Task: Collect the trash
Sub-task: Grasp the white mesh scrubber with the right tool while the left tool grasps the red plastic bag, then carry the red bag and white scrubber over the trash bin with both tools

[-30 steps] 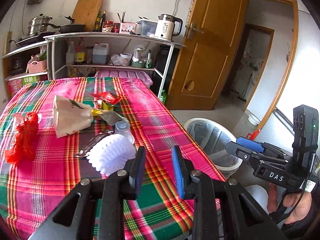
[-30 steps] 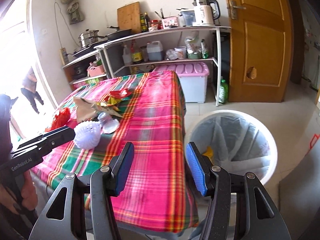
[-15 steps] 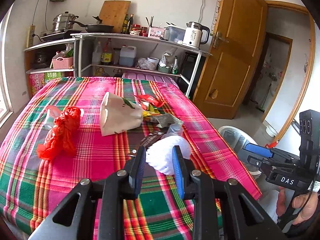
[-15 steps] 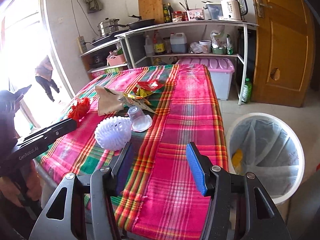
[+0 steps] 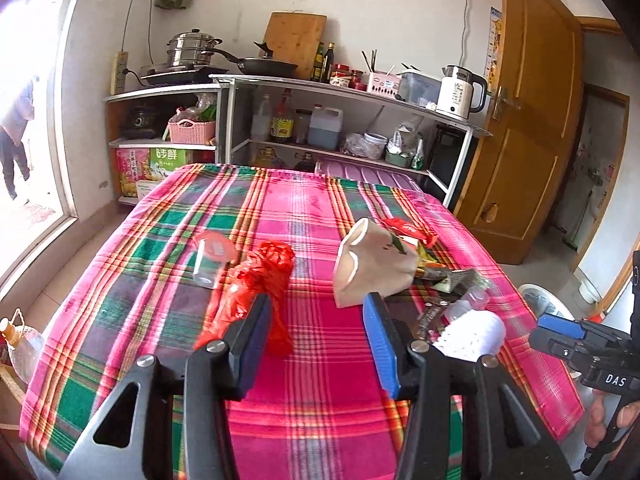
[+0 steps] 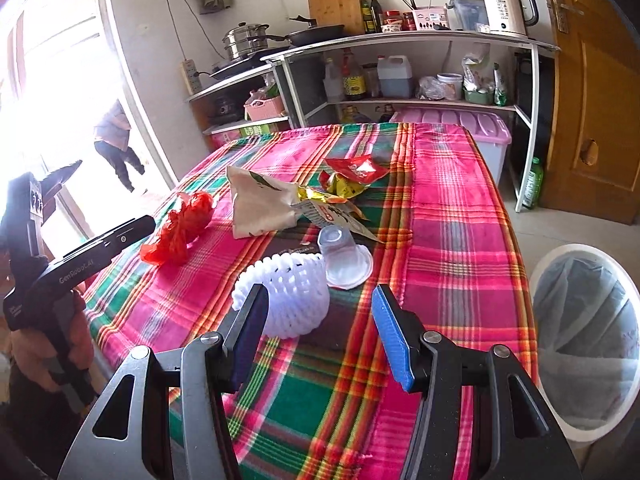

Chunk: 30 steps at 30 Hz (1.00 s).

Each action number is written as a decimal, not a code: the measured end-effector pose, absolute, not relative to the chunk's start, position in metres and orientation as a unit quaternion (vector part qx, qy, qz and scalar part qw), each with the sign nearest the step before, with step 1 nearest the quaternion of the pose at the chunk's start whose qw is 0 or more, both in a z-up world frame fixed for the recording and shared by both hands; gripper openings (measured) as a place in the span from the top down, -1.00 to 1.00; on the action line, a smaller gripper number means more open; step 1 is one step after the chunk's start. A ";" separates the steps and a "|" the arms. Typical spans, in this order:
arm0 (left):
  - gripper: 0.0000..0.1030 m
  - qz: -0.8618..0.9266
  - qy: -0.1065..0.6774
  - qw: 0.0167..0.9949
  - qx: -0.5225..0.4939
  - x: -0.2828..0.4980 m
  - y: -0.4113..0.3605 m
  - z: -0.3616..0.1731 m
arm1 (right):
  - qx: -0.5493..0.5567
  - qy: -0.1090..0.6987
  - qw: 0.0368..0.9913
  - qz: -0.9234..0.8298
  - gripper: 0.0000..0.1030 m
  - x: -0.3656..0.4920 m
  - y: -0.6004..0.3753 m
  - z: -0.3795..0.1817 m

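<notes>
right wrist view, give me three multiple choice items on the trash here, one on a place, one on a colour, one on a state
1. Where does the white bin stand?
A. on the floor, right of the table
B. on the tablecloth
C. on the shelf

2. What colour is the crumpled plastic bag?
A. blue
B. red
C. black

3. How is the right tool?
A. shut on the foam net
B. shut on a cup
C. open, holding nothing

Answers:
1. A, the bin sits below the table edge.
2. B, the bag is bright red.
3. C, its fingers stand wide apart, with the white foam net lying beyond them on the cloth.
</notes>
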<state>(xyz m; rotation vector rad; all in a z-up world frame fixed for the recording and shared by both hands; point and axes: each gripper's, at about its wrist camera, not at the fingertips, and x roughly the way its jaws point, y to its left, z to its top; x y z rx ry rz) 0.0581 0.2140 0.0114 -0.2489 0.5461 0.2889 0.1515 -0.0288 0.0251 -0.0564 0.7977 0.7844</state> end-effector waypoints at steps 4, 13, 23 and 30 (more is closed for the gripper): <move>0.01 0.160 0.276 0.939 -0.126 0.064 0.235 0.006 | -0.032 0.383 0.843 0.377 -0.07 0.157 -0.014 0.022; -0.01 0.167 0.328 0.919 -0.139 0.087 0.255 -0.021 | -0.032 0.404 0.834 0.375 -0.07 0.173 0.006 0.006; 0.36 0.151 0.340 0.916 -0.152 0.092 0.250 -0.025 | -0.015 0.428 0.818 0.385 0.09 0.179 0.005 -0.007; 0.60 0.149 0.338 0.916 -0.158 0.089 0.241 -0.025 | -0.029 0.417 0.819 0.392 0.58 0.168 0.001 -0.002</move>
